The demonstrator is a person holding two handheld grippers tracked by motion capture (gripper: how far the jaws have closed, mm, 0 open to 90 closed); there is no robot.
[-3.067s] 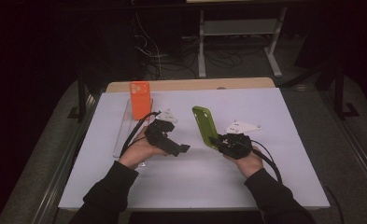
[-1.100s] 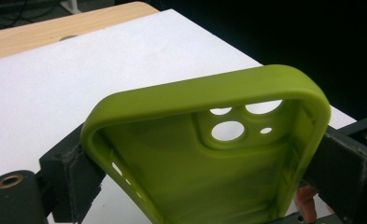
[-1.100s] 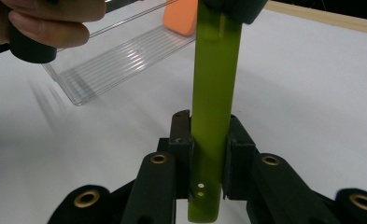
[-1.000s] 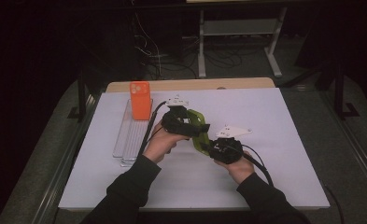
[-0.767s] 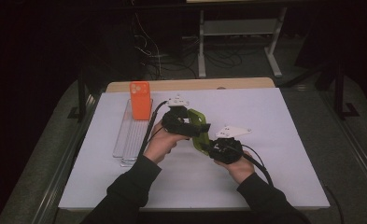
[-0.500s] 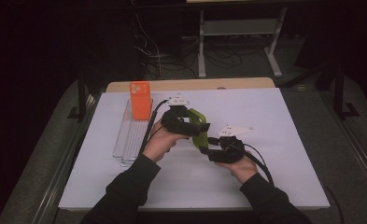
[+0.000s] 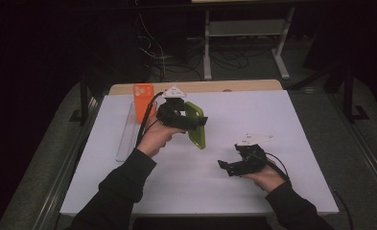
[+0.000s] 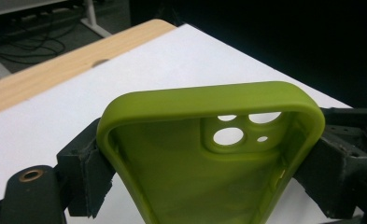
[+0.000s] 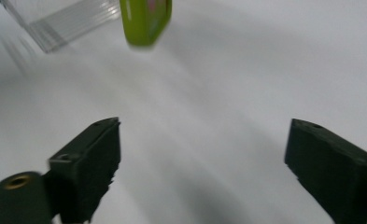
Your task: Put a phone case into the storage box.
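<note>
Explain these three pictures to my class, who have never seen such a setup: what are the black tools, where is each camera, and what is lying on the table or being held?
A person sits at a white table and holds a black two-jaw gripper in each hand. One picture comes from a camera above, looking down on the table; the other two come from small cameras riding on the grippers.

The left gripper is clamped on a green phone case; its own camera shows the case's hollow inside and camera holes between the jaws. The right gripper is open and holds nothing, its jaws apart over bare table.

An orange phone case stands at the table's far left, at the end of a clear plastic tray.
</note>
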